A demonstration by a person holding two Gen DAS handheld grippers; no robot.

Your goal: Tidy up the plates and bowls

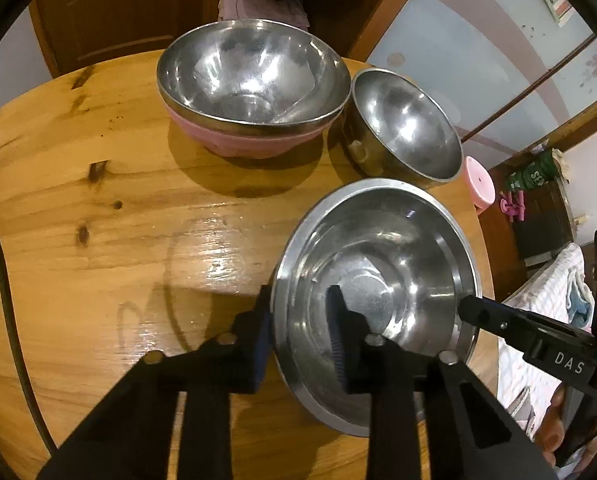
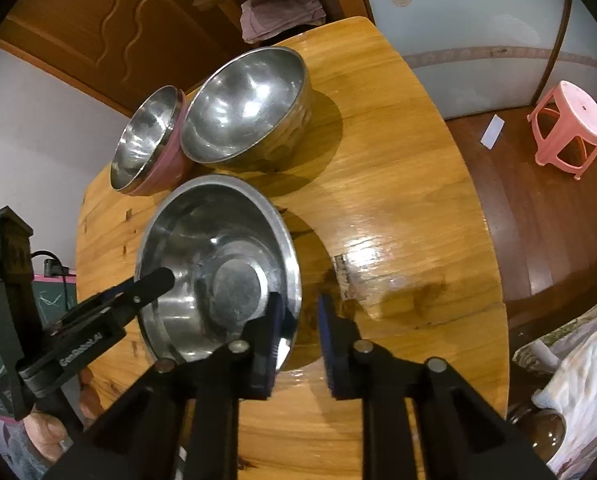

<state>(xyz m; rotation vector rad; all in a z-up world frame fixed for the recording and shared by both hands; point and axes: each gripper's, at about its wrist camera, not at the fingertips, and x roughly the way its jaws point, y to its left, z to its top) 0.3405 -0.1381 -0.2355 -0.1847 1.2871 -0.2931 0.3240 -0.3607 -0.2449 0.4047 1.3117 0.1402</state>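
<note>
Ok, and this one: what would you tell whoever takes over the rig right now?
Left gripper: open, fingers astride one side of the wide steel bowl rim, not clamped.
Right gripper: open, astride the opposite side.
Things: wide steel bowl nearest on the table; pink-sided bowl and small steel bowl behind it, side by side.
Done: all three stand separately.
Left: clamp both sides, lift, then probably nest the bowls.
</note>
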